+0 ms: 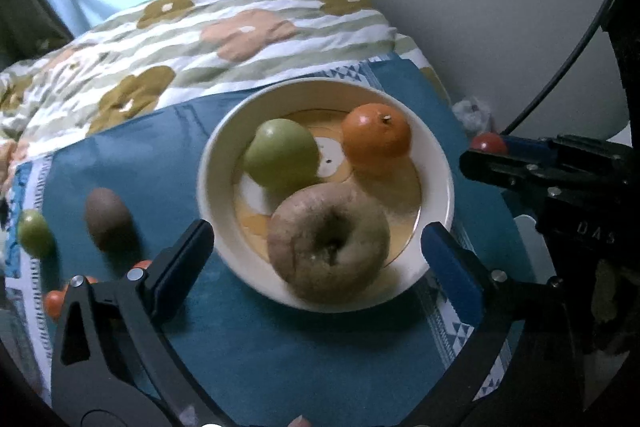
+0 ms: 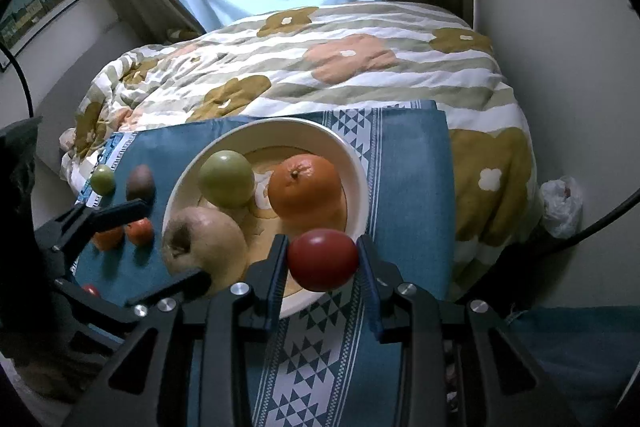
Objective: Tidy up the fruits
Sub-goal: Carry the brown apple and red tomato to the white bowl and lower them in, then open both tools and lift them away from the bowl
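Note:
A cream bowl (image 1: 442, 163) (image 2: 358, 171) on a blue cloth holds a green apple (image 1: 282, 157) (image 2: 226, 179), an orange (image 1: 376, 135) (image 2: 306, 191) and a brownish apple (image 1: 328, 239) (image 2: 208, 243). My left gripper (image 1: 318, 235) (image 2: 166, 247) stands wide open over the bowl's near side. Its fingers flank the brownish apple without touching it. My right gripper (image 2: 322, 255) (image 1: 480, 157) is shut on a red round fruit (image 2: 322, 259) (image 1: 489, 143), held above the bowl's right rim.
Left of the bowl on the blue cloth (image 1: 280, 347) (image 2: 408, 187) lie a kiwi (image 1: 108, 219) (image 2: 140, 183), a small green fruit (image 1: 36, 239) (image 2: 103, 179) and small tangerines (image 1: 54, 303) (image 2: 140, 231). A flowered duvet (image 2: 320, 75) lies behind. A white bag (image 2: 562, 203) sits by the wall.

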